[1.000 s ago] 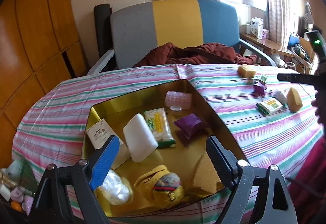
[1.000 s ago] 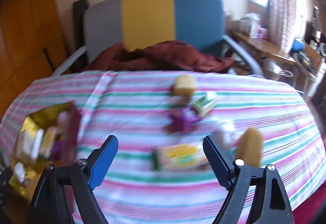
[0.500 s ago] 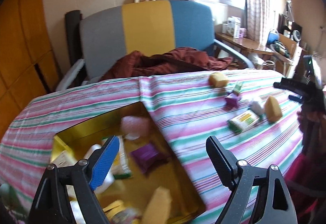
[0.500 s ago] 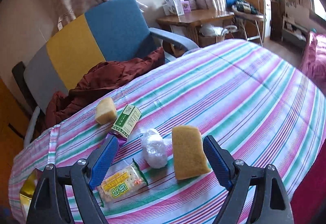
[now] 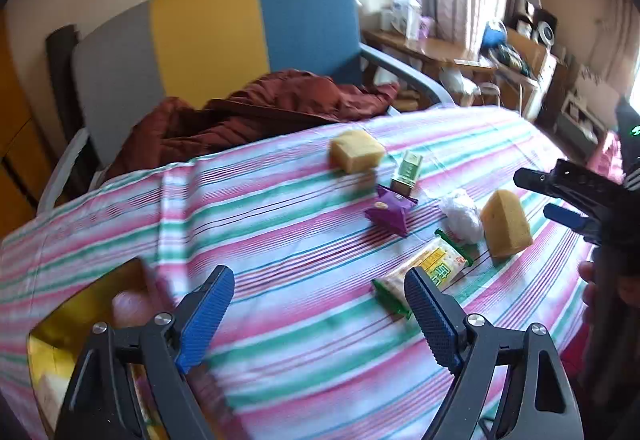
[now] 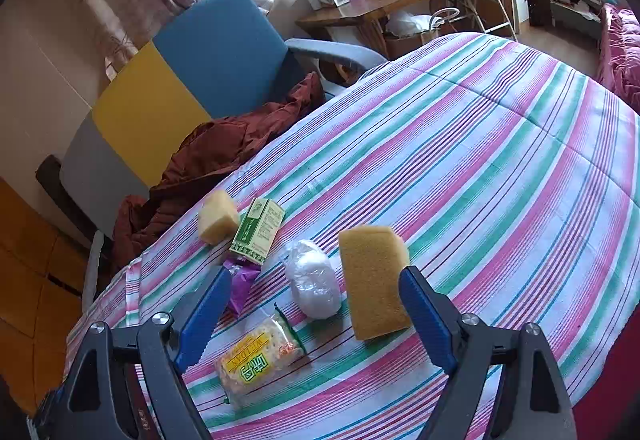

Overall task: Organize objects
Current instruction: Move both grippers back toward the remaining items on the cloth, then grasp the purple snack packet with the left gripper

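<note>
Best done by lowering the right claw (image 6: 314, 316), spread apart and empty, squarely over the white wrapped bundle (image 6: 314, 280), near centre on the striped worktop (image 6: 500, 160). Left claw (image 5: 318, 314) likewise apart, empty. Counted: two sponges, one cracker packet (image 6: 260, 356), one green box (image 6: 259, 226), one purple packet (image 5: 390, 210).

Cracker pack (image 6: 260, 354) nearest; wrapped ball (image 6: 314, 284) behind, sponge (image 6: 374, 282) right, carton (image 6: 258, 226) farther back.
</note>
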A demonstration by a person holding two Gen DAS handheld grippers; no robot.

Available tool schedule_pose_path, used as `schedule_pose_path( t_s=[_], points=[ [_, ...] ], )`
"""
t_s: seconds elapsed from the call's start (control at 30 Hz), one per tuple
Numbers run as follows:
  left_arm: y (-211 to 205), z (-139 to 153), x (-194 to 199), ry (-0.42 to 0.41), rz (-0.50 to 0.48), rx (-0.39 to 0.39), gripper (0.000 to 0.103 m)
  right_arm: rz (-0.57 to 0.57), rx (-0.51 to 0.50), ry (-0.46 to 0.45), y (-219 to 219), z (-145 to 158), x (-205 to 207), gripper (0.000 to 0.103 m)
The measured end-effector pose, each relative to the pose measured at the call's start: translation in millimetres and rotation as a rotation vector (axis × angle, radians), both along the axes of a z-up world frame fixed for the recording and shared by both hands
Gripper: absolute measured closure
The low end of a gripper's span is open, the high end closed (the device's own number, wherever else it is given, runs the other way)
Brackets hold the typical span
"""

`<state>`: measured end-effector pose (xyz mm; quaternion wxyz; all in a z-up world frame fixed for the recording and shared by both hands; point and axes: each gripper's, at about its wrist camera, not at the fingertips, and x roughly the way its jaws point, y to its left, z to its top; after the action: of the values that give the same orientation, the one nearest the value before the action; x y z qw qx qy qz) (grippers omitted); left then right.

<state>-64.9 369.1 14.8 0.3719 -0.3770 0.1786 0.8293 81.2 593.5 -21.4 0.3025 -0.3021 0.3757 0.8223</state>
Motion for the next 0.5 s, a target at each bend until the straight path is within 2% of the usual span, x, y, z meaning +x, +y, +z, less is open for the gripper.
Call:
schedule_pose_path(
  t_s=[0.27, 0.5],
  points=[
    [80, -31, -14, 0.024, -0.145, -0.07, 0.015, 0.035, -0.021, 0.036, -2, 2, 0, 0.016],
    [126, -62, -25, 0.039, -0.236, -0.134, 0.015, 0.065, -0.046, 0.048, -2, 0, -4, 0.016]
  ],
)
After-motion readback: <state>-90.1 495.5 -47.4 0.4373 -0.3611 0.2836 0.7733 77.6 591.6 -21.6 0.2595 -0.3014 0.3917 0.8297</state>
